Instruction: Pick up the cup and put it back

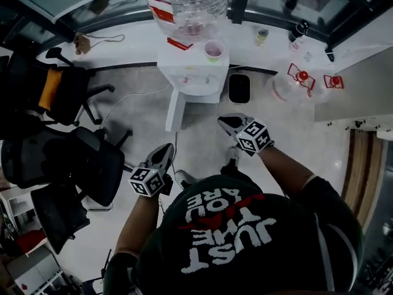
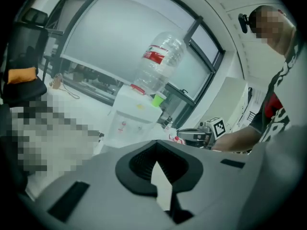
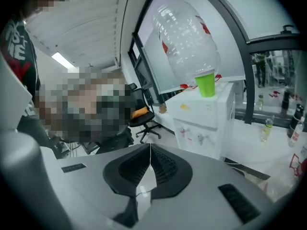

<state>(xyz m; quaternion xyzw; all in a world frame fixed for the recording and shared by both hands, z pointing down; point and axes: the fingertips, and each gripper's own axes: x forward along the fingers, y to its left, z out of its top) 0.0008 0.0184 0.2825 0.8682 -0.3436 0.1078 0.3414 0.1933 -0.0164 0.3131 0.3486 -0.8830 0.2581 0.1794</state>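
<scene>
Your left gripper [image 2: 154,150] has its jaws closed tip to tip with nothing between them. The same goes for your right gripper [image 3: 150,148]: pads together, empty.

The green cup [image 3: 206,84] stands upright on top of the white water dispenser [image 3: 207,116], just beside the big clear bottle [image 3: 187,37] mounted on it. Neither gripper touches the cup, and both are well apart from it.

In the head view you hold both grippers low in front of your torso, over the floor and short of the dispenser. Both point toward it, with the left one lower than the right. The left gripper view also shows your right gripper out to its right side.

Black office chairs [image 1: 64,158] sit to your left. A dark bin [image 1: 239,88] stands on the floor just right of the dispenser.
</scene>
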